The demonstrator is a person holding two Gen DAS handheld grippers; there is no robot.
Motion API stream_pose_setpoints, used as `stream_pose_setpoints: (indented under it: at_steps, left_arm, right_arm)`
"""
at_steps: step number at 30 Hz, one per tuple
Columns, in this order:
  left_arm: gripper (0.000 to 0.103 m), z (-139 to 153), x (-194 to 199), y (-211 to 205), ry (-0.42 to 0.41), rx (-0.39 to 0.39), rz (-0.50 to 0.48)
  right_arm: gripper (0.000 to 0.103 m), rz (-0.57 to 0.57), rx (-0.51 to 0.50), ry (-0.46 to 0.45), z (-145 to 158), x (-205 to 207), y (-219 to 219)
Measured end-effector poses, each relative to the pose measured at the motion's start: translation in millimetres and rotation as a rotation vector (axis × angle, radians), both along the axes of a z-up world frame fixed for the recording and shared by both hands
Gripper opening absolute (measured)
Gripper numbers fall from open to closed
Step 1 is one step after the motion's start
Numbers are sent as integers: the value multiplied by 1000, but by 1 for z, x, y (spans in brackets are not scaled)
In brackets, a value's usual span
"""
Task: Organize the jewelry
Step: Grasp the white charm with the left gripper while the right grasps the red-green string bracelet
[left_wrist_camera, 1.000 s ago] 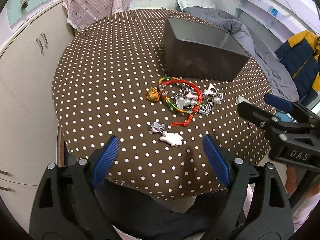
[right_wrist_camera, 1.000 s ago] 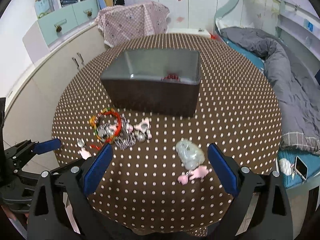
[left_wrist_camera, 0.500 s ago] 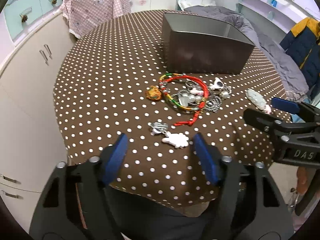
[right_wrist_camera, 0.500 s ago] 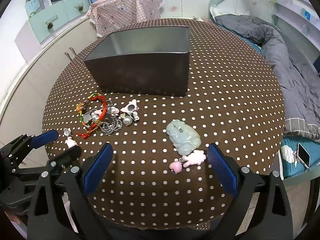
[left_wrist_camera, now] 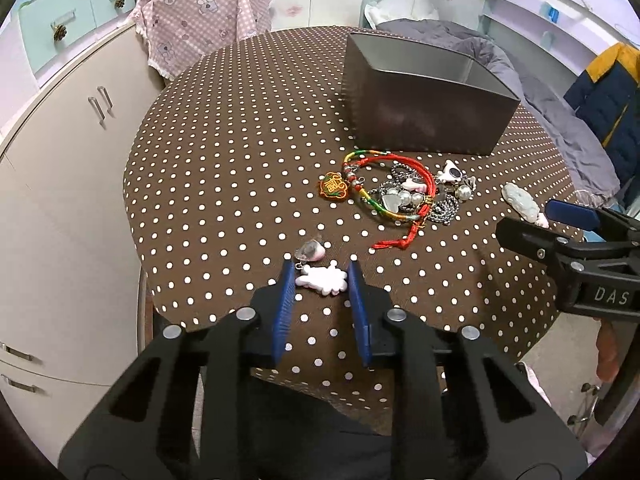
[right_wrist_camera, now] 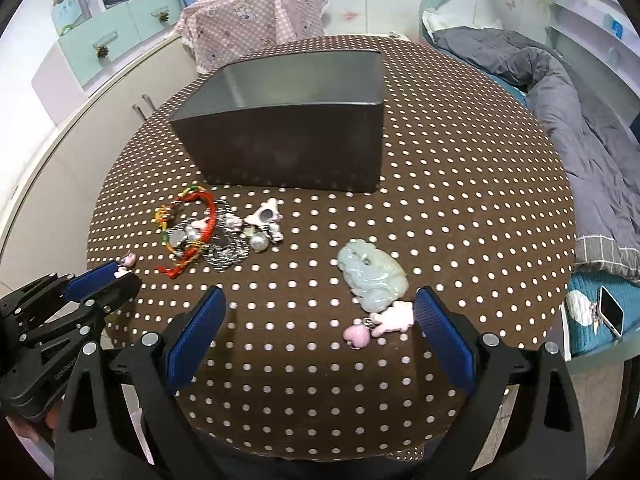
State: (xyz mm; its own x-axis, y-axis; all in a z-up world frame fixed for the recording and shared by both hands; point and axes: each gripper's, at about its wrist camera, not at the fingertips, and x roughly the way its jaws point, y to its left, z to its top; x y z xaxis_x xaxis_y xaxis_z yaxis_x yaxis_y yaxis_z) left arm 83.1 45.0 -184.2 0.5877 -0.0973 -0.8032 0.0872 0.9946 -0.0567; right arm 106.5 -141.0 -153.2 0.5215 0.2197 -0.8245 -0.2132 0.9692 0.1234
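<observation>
Left-wrist view shows you the round table under a brown cloth with white polka dots (left_wrist_camera: 224, 184), and on its far side the dark grey rectangular open box (left_wrist_camera: 424, 108). Just in front of that box lies the tangle of jewelry (left_wrist_camera: 404, 196): a red cord bracelet, a multicoloured braided cord, silver chain and pearl-like beads, with an orange-and-gold embroidered charm (left_wrist_camera: 334, 187) touching its left edge. Well to the right, near the table rim, sits the pale green carved jade pendant (right_wrist_camera: 372, 276), and touching its near end is a pink charm with a small pink heart (right_wrist_camera: 380, 322).

Your right gripper (right_wrist_camera: 320, 328) hangs over the near edge with its blue pads spread wide and nothing between them; the jade pendant and pink charm lie just inside its right pad.

Your left gripper (left_wrist_camera: 320, 276) has its blue pads drawn close on either side of the small white hand-shaped charm (left_wrist_camera: 323, 279) at the near rim. Whether the pads actually press it, you cannot tell. A small clear bead (left_wrist_camera: 309, 251) lies just beyond it.
</observation>
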Motion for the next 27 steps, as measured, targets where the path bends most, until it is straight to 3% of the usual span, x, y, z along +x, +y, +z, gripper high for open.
stream_pose_setpoints:
  at_steps: [6,11,18,27]
  left_arm:
    - [27,2,1,6,-3,-15,5]
    - [27,4,2,14,-13,-33,7]
    - [27,9,8,23,-34,-46,10]
    - [27,12,20,29,-54,-75,-10]
  right_arm:
    - [91,65,24,-36,9,-2,11]
    - [72,113,7,-61,15,6,25]
    - [37,160,8,-47,15,28,52]
    - [20,233,-69,-26,8,56,86]
